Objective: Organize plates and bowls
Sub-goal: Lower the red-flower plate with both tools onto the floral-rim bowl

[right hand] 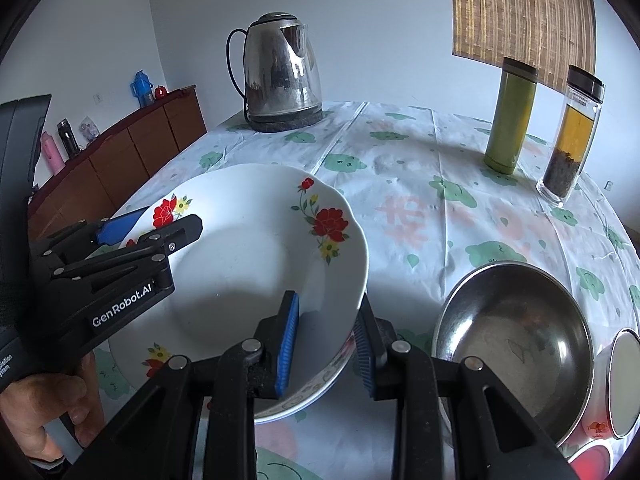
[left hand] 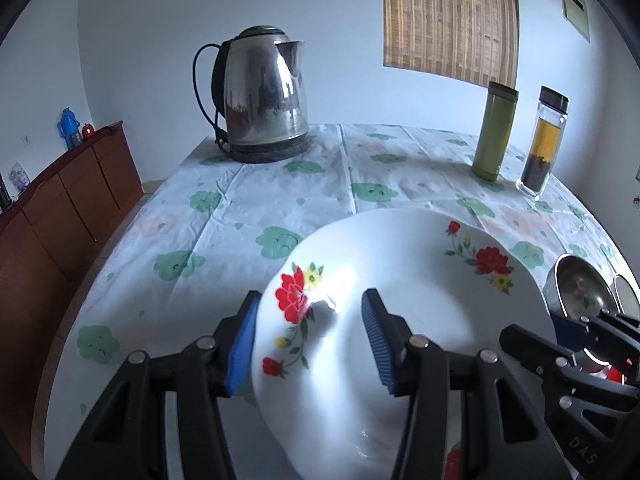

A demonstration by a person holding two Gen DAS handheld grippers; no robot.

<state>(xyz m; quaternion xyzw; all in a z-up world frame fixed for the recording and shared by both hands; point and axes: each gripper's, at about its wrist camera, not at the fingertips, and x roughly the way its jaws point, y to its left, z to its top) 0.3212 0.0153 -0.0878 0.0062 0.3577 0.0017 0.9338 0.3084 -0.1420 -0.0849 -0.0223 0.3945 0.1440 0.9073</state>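
A white deep plate [left hand: 400, 300] [right hand: 248, 272] with red and yellow flowers is gripped at two sides. My left gripper [left hand: 310, 300] [right hand: 168, 220] is shut on its left rim, one blue pad outside the rim and the other inside the dish. My right gripper [right hand: 328, 300] [left hand: 552, 328] is shut on the right rim the same way. Under the plate's near right edge shows another dish with a patterned rim [right hand: 320, 384]; whether they touch I cannot tell. A steel bowl [right hand: 516, 340] [left hand: 580, 288] stands on the table just right of the plate.
The table [right hand: 400, 208] has a flowered cloth. A steel kettle [left hand: 260, 96] stands at the back, a green flask [right hand: 510, 116] and a glass tea bottle [right hand: 572, 136] at the back right. A second steel vessel [right hand: 624, 380] sits far right. A wooden cabinet [left hand: 72, 184] runs along the left.
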